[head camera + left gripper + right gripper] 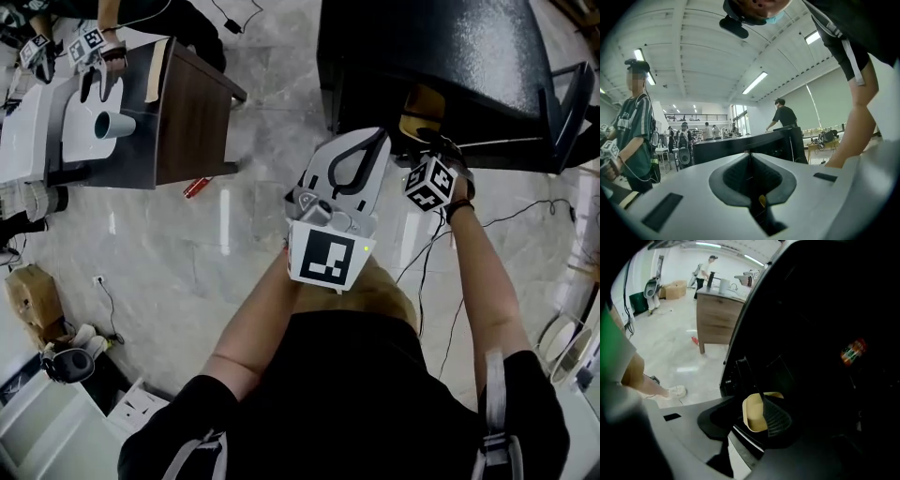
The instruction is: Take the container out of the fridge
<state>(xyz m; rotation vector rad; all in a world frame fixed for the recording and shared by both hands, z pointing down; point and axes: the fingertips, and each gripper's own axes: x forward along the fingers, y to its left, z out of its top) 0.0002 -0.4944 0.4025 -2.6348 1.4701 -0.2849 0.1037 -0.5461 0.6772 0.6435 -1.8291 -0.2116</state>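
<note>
Reaching into fridge [441,56] for container [752,416], not gripping yet.
Holding right gripper [757,394] jaws wide apart, tan container between them in fridge; next probably closing on its wall, then pulling out. Holding left gripper [750,157] pinched together, empty. Getting straddle only from right gripper view, not head view.

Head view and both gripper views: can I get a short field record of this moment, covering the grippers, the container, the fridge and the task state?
right gripper: open, angled down toward the dark fridge opening
container: tan, seen between the right jaws, pads not pressing on it
left gripper: shut, nothing between the jaws, facing out across the room
fridge: black, low unit in front of the person
task state: container not yet gripped or taken out
</note>
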